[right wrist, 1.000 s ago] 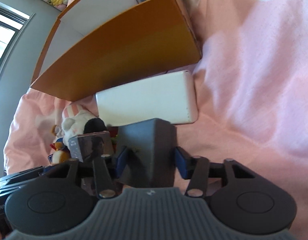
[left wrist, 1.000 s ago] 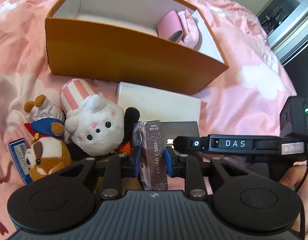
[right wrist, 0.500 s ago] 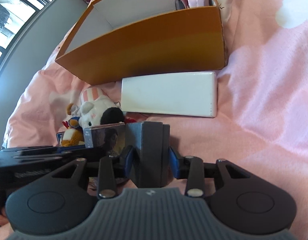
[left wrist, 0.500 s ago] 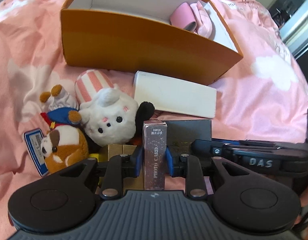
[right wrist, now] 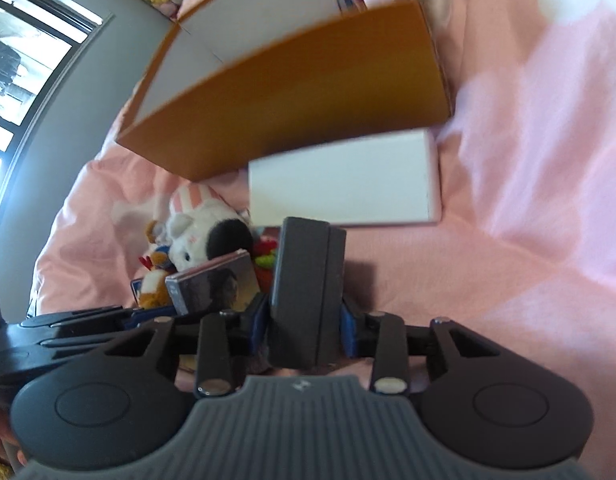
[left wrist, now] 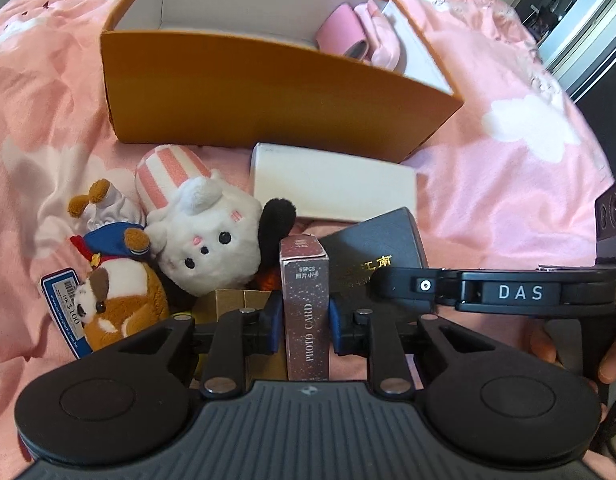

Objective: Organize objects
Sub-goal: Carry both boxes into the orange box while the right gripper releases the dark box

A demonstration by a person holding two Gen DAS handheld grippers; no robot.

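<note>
Now clenched: left claw (left wrist: 302,322) on upright photo card box (left wrist: 306,312), jaws just closing; right claw (right wrist: 304,330) on dark grey box (right wrist: 306,292), above pink bed (left wrist: 507,184), near orange box (left wrist: 268,108).

— How's the left hand-held gripper (left wrist: 302,326) set?
— Tipped steeply downward, blue pads (left wrist: 272,327) clamped; its jaws have just been closing.
— And the right hand-held gripper (right wrist: 304,326)?
— Angled down too, jaws narrowed and gripping. Fingertips (left wrist: 541,344) wrap its handle.
</note>
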